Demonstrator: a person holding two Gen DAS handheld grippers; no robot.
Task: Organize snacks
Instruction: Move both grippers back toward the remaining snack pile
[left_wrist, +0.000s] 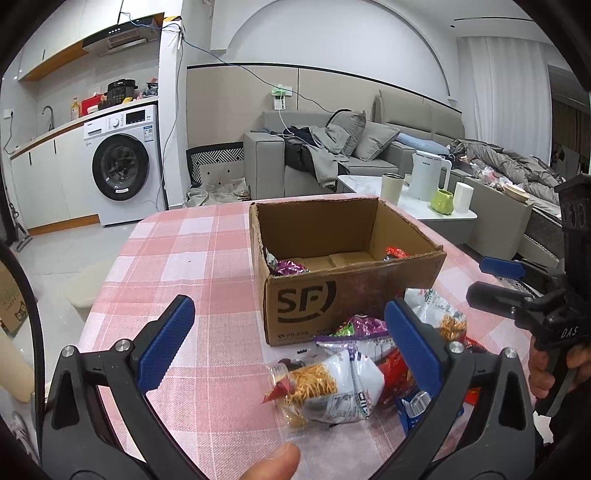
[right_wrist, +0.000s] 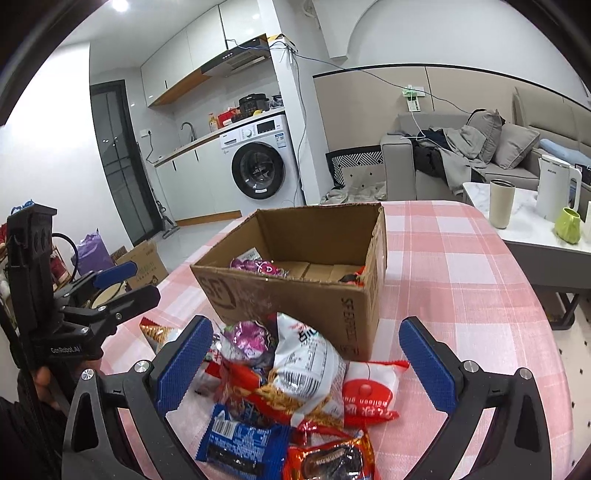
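Lying in a loose heap on the pink checked tablecloth (left_wrist: 177, 258), the snack packets (right_wrist: 295, 387) fill the lower centre of both wrist views, just in front of the cardboard box (left_wrist: 347, 295). Top of the heap in the right wrist view: a white bag of crispy strips (right_wrist: 310, 369), tilted, resting on red wrappers. Blue biscuit packet (right_wrist: 243, 443) lower centre; orange packet (right_wrist: 332, 461) just right of it, touching. White-and-red packet (right_wrist: 369, 391) at the right side of the heap, near the box corner. Crinkled purple packet (right_wrist: 251, 338) toward the back of the heap, close to the box wall.

Left wrist view: a second white strip bag (left_wrist: 325, 391) lies apart from the box, lower centre, between the fingers of the left gripper (left_wrist: 291, 350). Left jaws spread wide, blue pads clear of the bag, nothing clamped. A thumb tip (left_wrist: 277, 461) shows at the bottom edge.

Right gripper (right_wrist: 306, 365) likewise spread wide above the heap; pads either side of it, gripping nothing. It appears again at the right edge of the left wrist view, held by a hand (left_wrist: 550, 373).

Box is open-topped, "SF" printed on the near wall. Inside: a purple packet (left_wrist: 290, 266) at the left end, a red-orange one (left_wrist: 395, 254) at the right end, bare floor between.

Beyond the table: washing machine (left_wrist: 122, 166) upper left, grey sofa (left_wrist: 332, 155) centre, white kettle (left_wrist: 428, 177) and green mug (left_wrist: 443, 201) on a low side table (left_wrist: 413, 206).
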